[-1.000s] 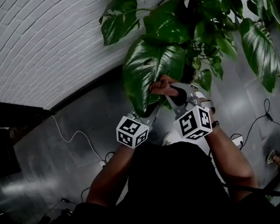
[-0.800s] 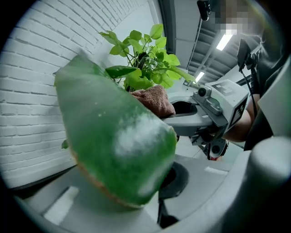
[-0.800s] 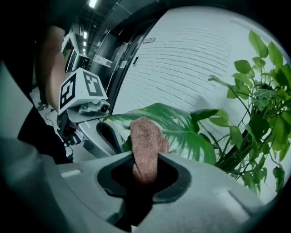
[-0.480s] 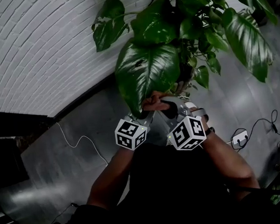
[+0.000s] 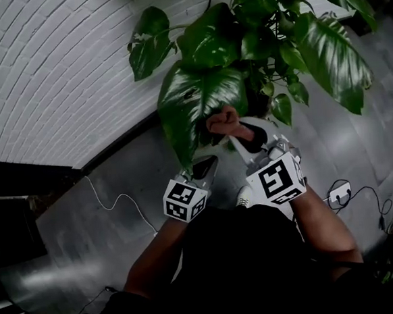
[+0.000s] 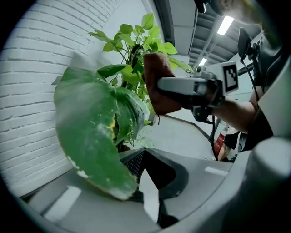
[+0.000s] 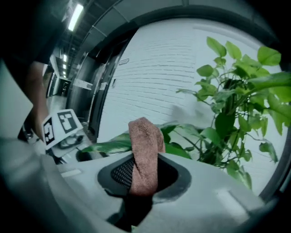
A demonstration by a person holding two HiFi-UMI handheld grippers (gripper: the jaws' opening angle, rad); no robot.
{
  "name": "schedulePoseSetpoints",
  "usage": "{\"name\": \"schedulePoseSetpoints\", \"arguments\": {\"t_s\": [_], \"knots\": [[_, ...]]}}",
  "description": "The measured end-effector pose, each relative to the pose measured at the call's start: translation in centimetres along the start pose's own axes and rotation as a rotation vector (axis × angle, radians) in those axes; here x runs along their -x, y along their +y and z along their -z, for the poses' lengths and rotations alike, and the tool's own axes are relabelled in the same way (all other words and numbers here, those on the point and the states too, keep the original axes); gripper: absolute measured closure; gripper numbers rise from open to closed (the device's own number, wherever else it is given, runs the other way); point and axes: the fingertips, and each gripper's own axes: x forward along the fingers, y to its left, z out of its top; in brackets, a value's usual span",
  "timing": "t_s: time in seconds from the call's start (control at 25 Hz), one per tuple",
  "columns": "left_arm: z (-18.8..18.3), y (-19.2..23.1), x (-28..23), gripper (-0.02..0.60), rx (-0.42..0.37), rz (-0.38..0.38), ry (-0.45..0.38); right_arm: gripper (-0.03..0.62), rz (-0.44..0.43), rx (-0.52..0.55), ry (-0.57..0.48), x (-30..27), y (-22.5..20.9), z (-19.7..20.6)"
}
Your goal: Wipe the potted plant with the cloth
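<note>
Brown terry cloth point(image 5: 223, 121) is seen bunched near the middle of the head view, where it is clamped between the jaws of the right gripper point(image 5: 235, 133). In the right gripper view it stands up out of the closed jaws as a folded strip. The cloth is held just beside the edge of a large glossy leaf point(image 5: 194, 104) of the potted plant point(image 5: 268, 32); whether it touches the leaf cannot be told. This leaf hangs down toward the person, and its pale, worn tip is found right at the left gripper point(image 5: 206, 162). In the left gripper view a narrow gap is shown between the two jaws, so they are released; the tip of the leaf lies over the edge of one jaw and is not seen pinched. The left gripper is placed lower in the head view than the right one, and the two are near each other. Behind the plant a white brick wall point(image 5: 53, 56) is seen, and below it a grey floor point(image 5: 100, 228), on which a white cable point(image 5: 112, 200) and a power strip point(image 5: 339, 193) are lying
</note>
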Motion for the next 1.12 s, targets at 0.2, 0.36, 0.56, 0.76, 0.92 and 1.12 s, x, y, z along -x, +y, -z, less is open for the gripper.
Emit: {"name": "schedulePoseSetpoints", "arguments": {"t_s": [0.2,0.36,0.56,0.76,0.92,1.12], "knots": [[-0.1,-0.8,0.1,0.572,0.006,-0.01,0.02,0.528,0.14,0.089,0.034,-1.8,-7.2,1.3],[-0.4,-1.5,0.2,0.572,0.014,-0.019,0.026,0.528,0.147,0.086,0.057,-3.2,-9.6,2.3],[-1.2,-2.0,0.4,0.572,0.014,-0.015,0.032,0.528,0.114,-0.016,0.066,-4.2,-9.7,4.0],[-1.7,-1.8,0.3,0.572,0.004,-0.024,0.029,0.528,0.082,-0.07,0.068,-4.0,-8.2,5.3],[-1.4,-1.7,0.3,0.572,0.01,-0.028,0.039,0.528,0.053,-0.068,0.082,-3.6,-6.4,6.3],[-1.4,-1.8,0.4,0.572,0.01,-0.027,0.041,0.528,0.022,-0.072,0.101,-3.3,-4.2,7.4]]}}
